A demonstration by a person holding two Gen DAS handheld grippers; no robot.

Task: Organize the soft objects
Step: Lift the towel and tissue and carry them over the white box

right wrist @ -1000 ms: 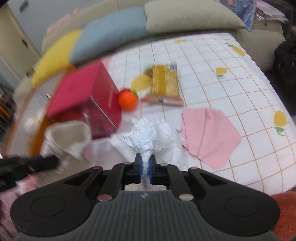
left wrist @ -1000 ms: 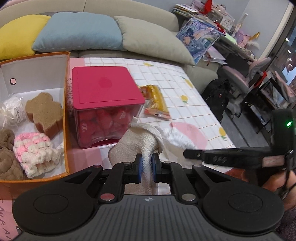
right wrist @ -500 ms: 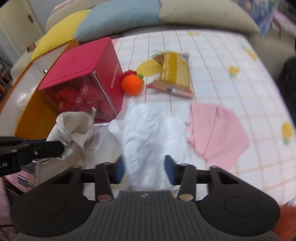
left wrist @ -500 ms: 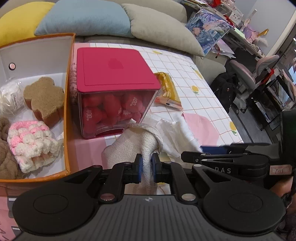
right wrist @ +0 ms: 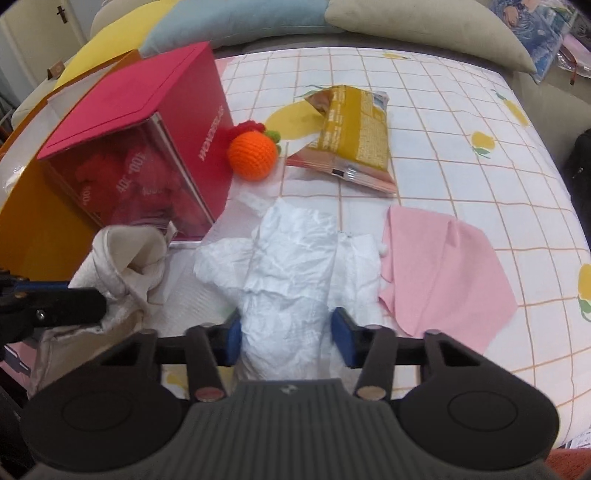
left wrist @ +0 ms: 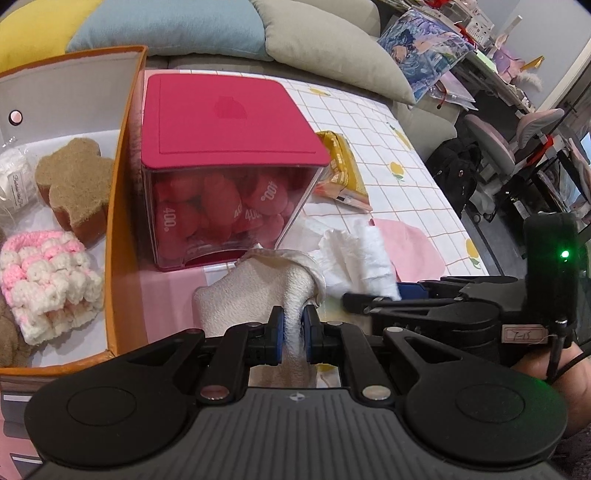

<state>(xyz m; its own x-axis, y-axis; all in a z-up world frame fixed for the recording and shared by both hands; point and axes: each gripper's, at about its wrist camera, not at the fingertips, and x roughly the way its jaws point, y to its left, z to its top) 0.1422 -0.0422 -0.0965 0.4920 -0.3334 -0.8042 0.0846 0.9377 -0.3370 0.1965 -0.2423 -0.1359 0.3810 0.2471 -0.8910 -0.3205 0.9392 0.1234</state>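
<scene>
My left gripper is shut on a cream fleece cloth held just in front of the red-lidded box; the cloth also shows at the left of the right wrist view. My right gripper is open, its blue pads either side of a crumpled white tissue lying on the tablecloth, also seen in the left wrist view. The orange box at the left holds a brown bear sponge and a pink-and-white crochet piece.
A pink cloth lies right of the tissue. An orange crochet ball and a yellow snack packet lie beyond it. Cushions line the sofa behind the table. The table edge drops off at the right.
My right gripper has opened and let go of the white tissue, which now lies spread on the table. My left gripper has kept its hold on the cream cloth and moved closer to the red-lidded box.
</scene>
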